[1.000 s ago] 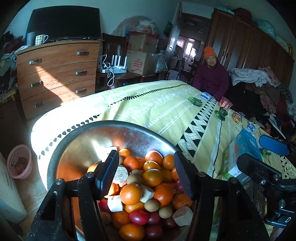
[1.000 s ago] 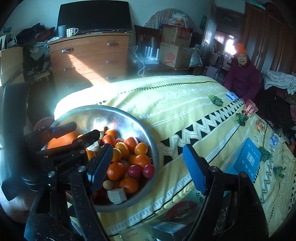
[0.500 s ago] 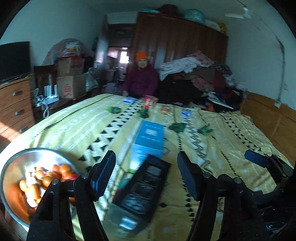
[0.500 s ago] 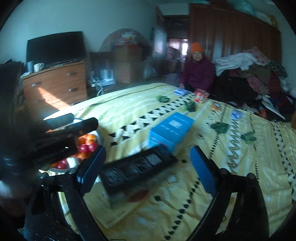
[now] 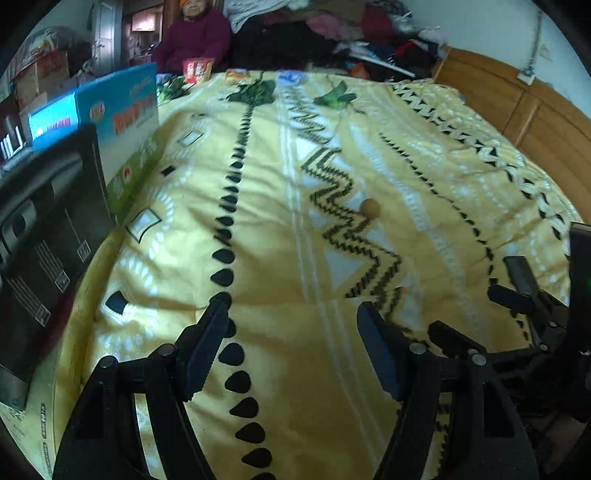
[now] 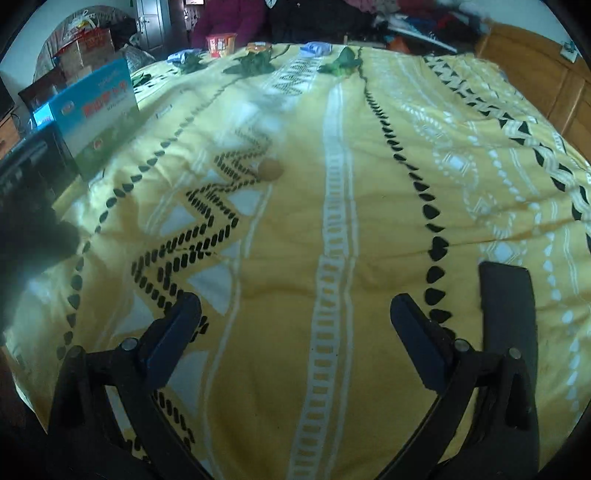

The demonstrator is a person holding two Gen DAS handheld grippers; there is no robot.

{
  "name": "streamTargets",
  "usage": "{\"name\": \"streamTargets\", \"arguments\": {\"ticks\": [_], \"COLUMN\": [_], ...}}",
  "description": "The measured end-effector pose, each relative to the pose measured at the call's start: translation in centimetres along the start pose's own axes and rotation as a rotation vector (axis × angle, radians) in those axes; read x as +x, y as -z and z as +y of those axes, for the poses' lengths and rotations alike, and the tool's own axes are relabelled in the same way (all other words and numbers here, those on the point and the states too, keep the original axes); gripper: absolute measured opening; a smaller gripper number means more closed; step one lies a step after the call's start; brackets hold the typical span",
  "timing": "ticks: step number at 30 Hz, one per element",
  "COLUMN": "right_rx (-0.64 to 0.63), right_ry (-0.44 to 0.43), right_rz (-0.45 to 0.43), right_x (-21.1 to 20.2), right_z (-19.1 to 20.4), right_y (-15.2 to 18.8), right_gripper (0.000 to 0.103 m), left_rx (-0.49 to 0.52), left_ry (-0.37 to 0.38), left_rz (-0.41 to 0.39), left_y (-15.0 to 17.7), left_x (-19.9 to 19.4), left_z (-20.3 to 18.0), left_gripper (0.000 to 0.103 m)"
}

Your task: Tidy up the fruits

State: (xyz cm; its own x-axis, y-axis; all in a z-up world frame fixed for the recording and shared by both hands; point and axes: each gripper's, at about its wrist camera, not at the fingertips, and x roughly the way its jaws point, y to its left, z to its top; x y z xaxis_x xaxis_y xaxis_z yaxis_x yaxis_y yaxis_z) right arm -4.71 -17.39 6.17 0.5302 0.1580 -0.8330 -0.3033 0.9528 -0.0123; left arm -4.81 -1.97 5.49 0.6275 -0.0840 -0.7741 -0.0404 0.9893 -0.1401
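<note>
A small round brownish fruit lies alone on the yellow patterned bedspread, ahead of both grippers; it also shows in the right wrist view. My left gripper is open and empty, low over the bedspread. My right gripper is open and empty too; its body shows at the right edge of the left wrist view. The fruit bowl is out of view.
A black compartment tray and a blue carton stand at the left. Green leafy bits and snack packets lie at the bed's far side, where a person in purple sits. A wooden headboard is at right.
Both grippers have swung right, away from the metal bowl of fruit, past the black tray and blue carton. They now face the bedspread with the single fruit.
</note>
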Motion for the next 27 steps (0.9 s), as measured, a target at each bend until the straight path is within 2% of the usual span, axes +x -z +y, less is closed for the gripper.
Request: {"name": "streamTargets", "arguments": {"ticks": [4,7,8,12,27], "right_rx": [0.007,0.03,0.033,0.039,0.036], "right_ry": [0.005,-0.002,-0.002,-0.012,-0.012], "right_rz": [0.044,0.036,0.037,0.026,0.009], "right_x": [2.6,3.3,3.4,3.6,3.7], "right_z": [-0.4,-1.0,-1.1,-1.4,-1.3], "right_y": [1.5,2.3,2.4,2.5,2.7], "right_gripper": [0.103,0.103,0.103,0.103,0.103], "left_rx": [-0.002,0.017,0.027,0.05,0.048], "left_ry": [-0.053,-0.05,-0.055,-0.088,-0.076], "left_rz": [0.05,0.068,0.067,0.061,0.046], "left_y": [0.8,1.6,1.7,2.0,2.1], "left_x": [2.7,4.7,5.1,5.0,4.9], "left_z": [0.8,1.0,1.0,0.5,0.6], "left_gripper": [0.076,0.101,0.102,0.103,0.103]}}
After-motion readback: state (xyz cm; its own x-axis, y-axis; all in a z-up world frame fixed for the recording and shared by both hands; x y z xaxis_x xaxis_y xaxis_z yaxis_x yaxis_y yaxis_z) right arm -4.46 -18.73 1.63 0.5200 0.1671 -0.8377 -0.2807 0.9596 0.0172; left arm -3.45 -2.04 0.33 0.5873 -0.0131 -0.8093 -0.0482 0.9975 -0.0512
